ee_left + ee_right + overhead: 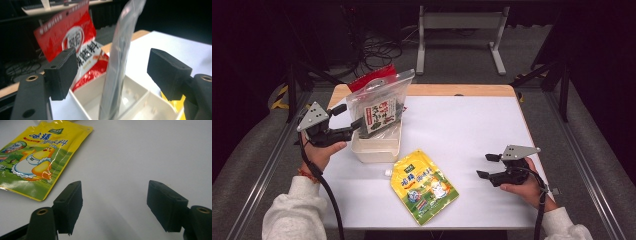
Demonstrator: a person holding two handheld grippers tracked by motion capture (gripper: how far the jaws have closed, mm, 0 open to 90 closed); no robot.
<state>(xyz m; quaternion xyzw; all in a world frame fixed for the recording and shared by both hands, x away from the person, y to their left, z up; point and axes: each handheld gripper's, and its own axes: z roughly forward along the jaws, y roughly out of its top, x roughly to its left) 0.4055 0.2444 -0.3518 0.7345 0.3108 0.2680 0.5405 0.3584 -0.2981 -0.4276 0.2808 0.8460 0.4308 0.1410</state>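
Item 1, left hand-held gripper (348, 120): we find its jaws apart, the clear seaweed pouch (379, 106) standing edge-on between them. In the left gripper view neither pad appears to touch the film, so we log no grip.

Item 2, clear seaweed pouch: upright in the white tray (377, 150), just ahead of the left hand-held gripper (the tray wall is probably what keeps it standing).

Item 3, red packet (67, 35): just beyond the clear pouch from the left hand-held gripper, leaning upright at the tray's far end.

Item 4, right hand-held gripper (488, 165): jaws apart, empty, low over the white surface (472, 125), apparently parked out of the way.

Item 5, yellow pouch (424, 186): flat on the surface, ahead of the right hand-held gripper and to the left of its jaws in the right gripper view, well apart from them. We judge it awaits filing in the tray beside the others.
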